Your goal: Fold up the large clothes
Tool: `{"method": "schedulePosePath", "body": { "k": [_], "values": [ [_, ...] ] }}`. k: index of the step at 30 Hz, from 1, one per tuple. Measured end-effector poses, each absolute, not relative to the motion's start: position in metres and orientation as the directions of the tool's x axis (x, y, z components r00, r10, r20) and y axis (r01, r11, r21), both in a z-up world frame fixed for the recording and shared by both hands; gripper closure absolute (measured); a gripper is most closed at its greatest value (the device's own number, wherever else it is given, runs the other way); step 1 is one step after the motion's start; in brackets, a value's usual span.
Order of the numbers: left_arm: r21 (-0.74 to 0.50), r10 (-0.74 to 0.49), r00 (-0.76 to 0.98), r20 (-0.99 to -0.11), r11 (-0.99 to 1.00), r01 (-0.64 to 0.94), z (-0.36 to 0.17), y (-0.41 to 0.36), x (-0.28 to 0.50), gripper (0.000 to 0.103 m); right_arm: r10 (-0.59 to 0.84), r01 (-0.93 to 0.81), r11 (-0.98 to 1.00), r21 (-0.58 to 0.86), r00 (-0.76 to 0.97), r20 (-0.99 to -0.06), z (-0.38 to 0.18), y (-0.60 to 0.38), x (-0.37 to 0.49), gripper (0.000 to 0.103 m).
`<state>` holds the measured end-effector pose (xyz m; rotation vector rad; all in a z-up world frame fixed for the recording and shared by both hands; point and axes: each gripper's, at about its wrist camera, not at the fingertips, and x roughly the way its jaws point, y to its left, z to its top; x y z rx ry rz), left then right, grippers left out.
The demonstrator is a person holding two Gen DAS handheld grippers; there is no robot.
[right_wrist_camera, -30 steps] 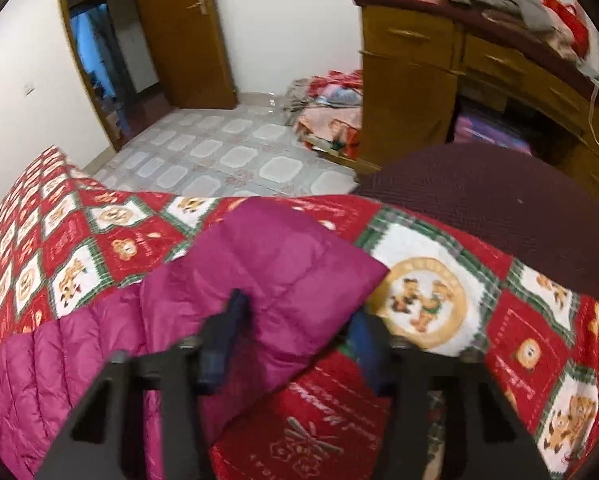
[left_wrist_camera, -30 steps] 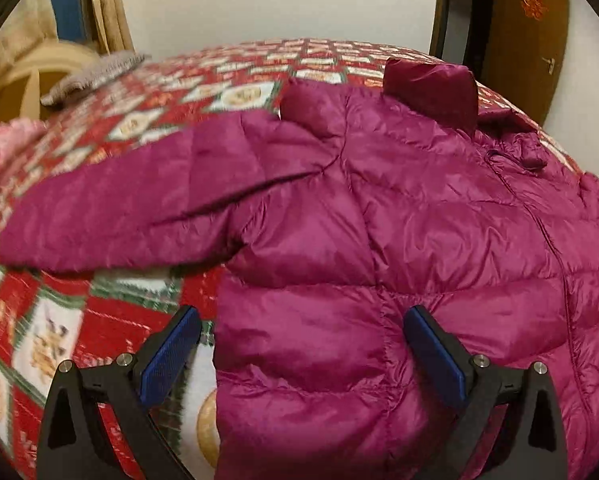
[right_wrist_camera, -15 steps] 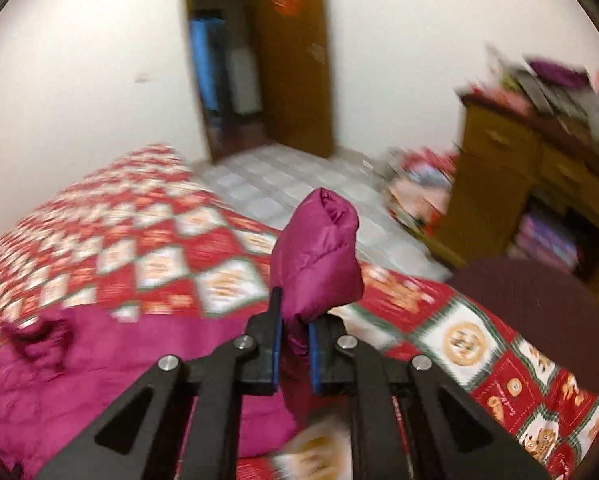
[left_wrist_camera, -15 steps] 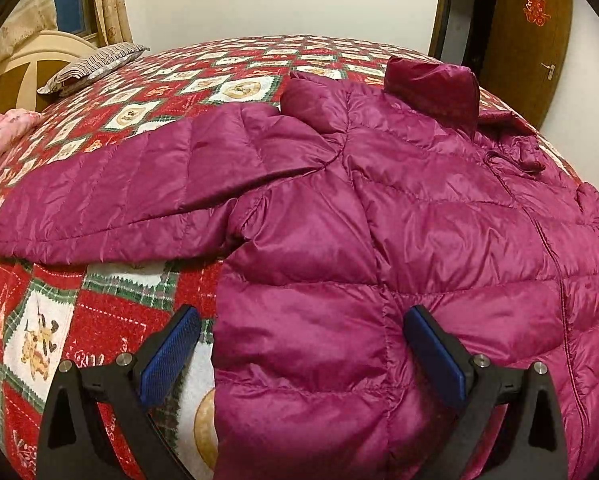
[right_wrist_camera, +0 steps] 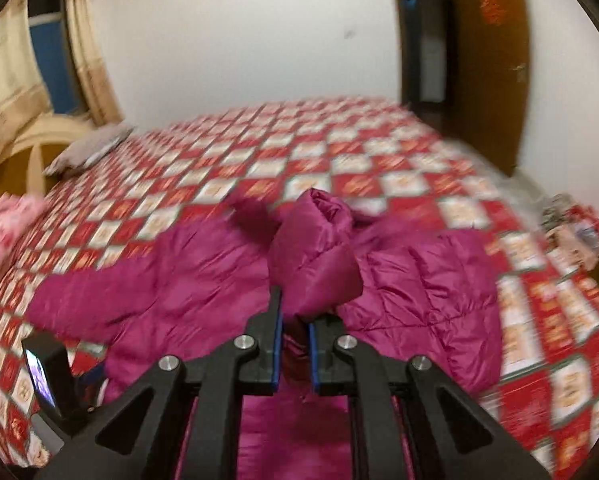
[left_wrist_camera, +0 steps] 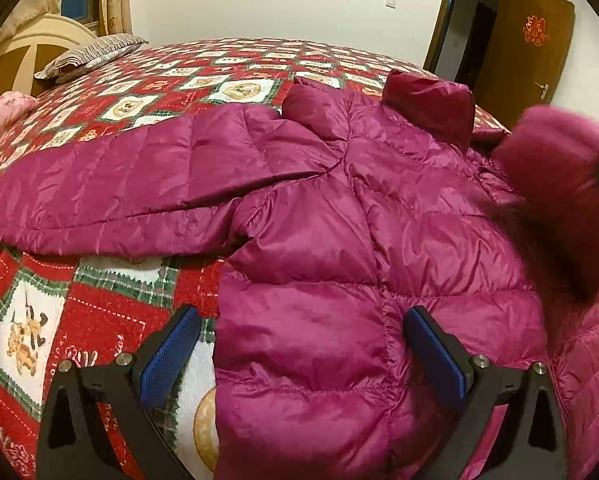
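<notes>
Jacket (left_wrist_camera: 339, 220), a puffy magenta one, lies spread front-up on the red patterned bedspread (left_wrist_camera: 99, 312), with 1 sleeve (left_wrist_camera: 111, 184) stretched flat toward the pillow (left_wrist_camera: 91, 56) side. We are in the first fold: bringing the other sleeve across the chest. Our right gripper (right_wrist_camera: 293, 344) has its jaws pressed together on the cuff end of that sleeve (right_wrist_camera: 315, 256), which stands up bunched above the blue pads and hangs over the jacket body. In the left wrist view the lifted sleeve shows as a blurred magenta mass at the right edge. Our left gripper (left_wrist_camera: 299, 360) hovers over the lower side panel with its jaws spread wide, 1 pad over the bedspread and 1 over the fabric, gripping nothing. Next, we judge, the right hand needs to lay the sleeve flat across the front, without twisting it, and only then let go. The left could press the hem down so the slippery shell does not slide.
</notes>
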<state>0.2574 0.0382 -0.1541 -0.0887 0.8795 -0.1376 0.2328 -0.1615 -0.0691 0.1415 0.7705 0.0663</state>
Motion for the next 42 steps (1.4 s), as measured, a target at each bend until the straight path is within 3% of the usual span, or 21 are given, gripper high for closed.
{"method": "schedulePosePath", "body": {
  "k": [4,6,8,9,10,12,14,15,17,22,25,27,30,33,35,37,42],
  "values": [
    [-0.151,-0.17,0.632,-0.757,0.985,0.084,-0.154,0.04,0.257,0.001,0.189,-0.072,0.979,0.193,0.682,-0.707,-0.097,-0.135,0.245,0.09],
    [-0.152,-0.17,0.632,-0.756,0.985,0.084,-0.154,0.04,0.257,0.001,0.235,-0.095,0.967,0.235,0.681,-0.693,-0.101,-0.134,0.248,0.082],
    [-0.153,-0.171,0.632,-0.756,0.985,0.084,-0.154,0.04,0.257,0.001,0.279,-0.107,0.954,0.281,0.663,-0.695,-0.102,-0.136,0.253,0.05],
    [-0.153,-0.171,0.631,-0.756,0.985,0.084,-0.154,0.04,0.257,0.001,0.29,-0.099,0.948,0.303,0.662,-0.691,-0.1,-0.139,0.251,0.018],
    [-0.153,-0.171,0.632,-0.756,0.985,0.084,-0.154,0.04,0.257,0.001,0.299,-0.098,0.942,0.32,0.676,-0.674,-0.097,-0.139,0.249,0.012],
    [-0.152,-0.171,0.631,-0.756,0.985,0.084,-0.154,0.04,0.257,0.001,0.32,-0.119,0.931,0.346,0.723,-0.612,-0.079,-0.152,0.234,0.014],
    [-0.152,-0.17,0.631,-0.757,0.985,0.083,-0.154,0.04,0.258,0.001,0.297,-0.11,0.935,0.338,0.762,-0.576,-0.065,-0.163,0.227,0.028],
    [-0.151,-0.17,0.632,-0.756,0.985,0.083,-0.154,0.04,0.257,0.001,0.257,-0.076,0.944,0.322,0.781,-0.57,-0.059,-0.174,0.223,0.036],
    [-0.145,-0.164,0.632,-0.758,0.986,0.083,-0.154,0.039,0.257,0.001,0.115,0.055,0.964,0.259,0.794,-0.597,-0.06,-0.197,0.22,0.043],
    [-0.11,-0.135,0.634,-0.762,0.991,0.079,-0.152,0.036,0.255,0.001,0.027,0.19,0.956,0.223,0.7,-0.713,-0.109,-0.224,0.231,0.045],
    [-0.072,-0.099,0.647,-0.756,0.995,0.068,-0.142,0.034,0.247,0.001,0.088,0.23,0.928,0.292,0.627,-0.774,-0.148,-0.229,0.236,0.045],
    [-0.055,-0.098,0.685,-0.722,0.995,0.083,-0.125,0.031,0.238,0.001,0.043,0.213,0.945,0.246,0.667,-0.744,-0.157,-0.22,0.23,0.045],
    [-0.026,-0.101,0.741,-0.664,0.993,0.112,-0.095,0.016,0.235,0.001,0.002,0.194,0.966,0.171,0.656,-0.755,-0.151,-0.204,0.234,0.037],
    [-0.001,-0.104,0.748,-0.655,0.991,0.137,-0.085,-0.008,0.249,0.001,-0.018,0.19,0.972,0.138,0.644,-0.765,-0.147,-0.198,0.235,0.035],
    [0.044,-0.062,0.74,-0.669,0.992,0.122,-0.094,-0.022,0.262,0.001,0.017,0.178,0.968,0.177,0.655,-0.755,-0.136,-0.205,0.234,0.042],
    [0.096,-0.003,0.717,-0.697,0.991,0.097,-0.107,-0.031,0.275,0.001,-0.001,0.184,0.966,0.18,0.701,-0.713,-0.116,-0.218,0.227,0.065],
    [0.132,0.047,0.694,-0.718,0.989,0.069,-0.132,-0.039,0.29,0.001,-0.141,0.293,0.951,0.099,0.693,-0.707,-0.107,-0.261,0.226,0.065]
  ]
}}
